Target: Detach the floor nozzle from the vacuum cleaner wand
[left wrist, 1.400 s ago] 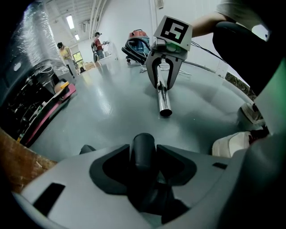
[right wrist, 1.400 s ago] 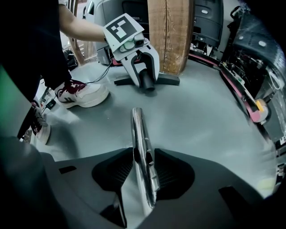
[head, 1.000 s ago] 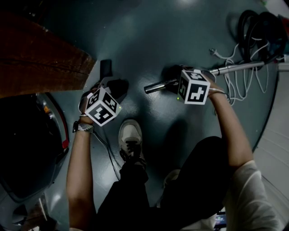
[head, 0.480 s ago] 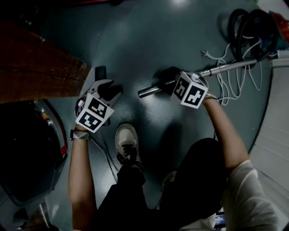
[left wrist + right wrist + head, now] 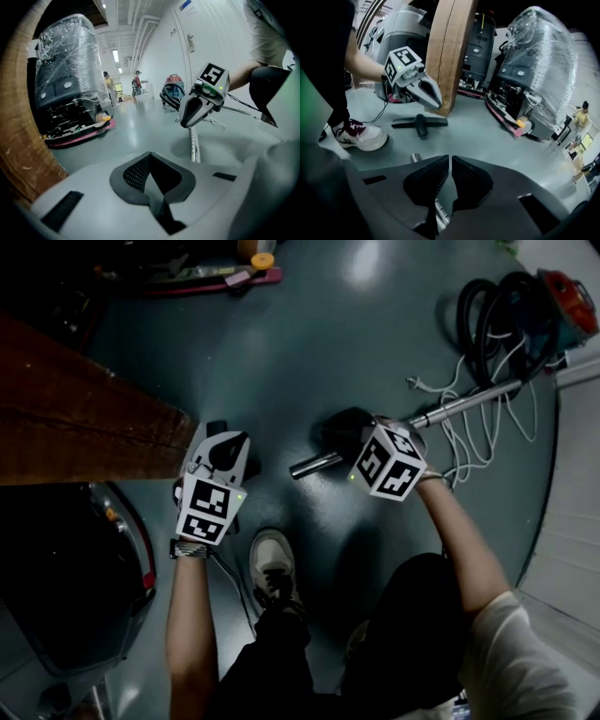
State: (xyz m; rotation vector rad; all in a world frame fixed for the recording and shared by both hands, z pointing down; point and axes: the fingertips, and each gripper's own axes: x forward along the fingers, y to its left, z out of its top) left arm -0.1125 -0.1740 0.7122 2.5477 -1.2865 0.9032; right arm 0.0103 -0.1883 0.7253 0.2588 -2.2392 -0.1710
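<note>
Floor nozzle on floor, apart from wand: detachment judged done. Left gripper fingers together, empty. Right gripper fingers just closing, slim gap, nothing between. Next: only withdrawal.

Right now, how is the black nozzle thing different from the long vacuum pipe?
The floor nozzle is black; the wand is shiny silver. The floor nozzle is a short T shape; the wand is one long straight tube. The floor nozzle lies by the wooden panel; the wand stretches toward the vacuum cleaner. Both lie on the grey floor, apart.
</note>
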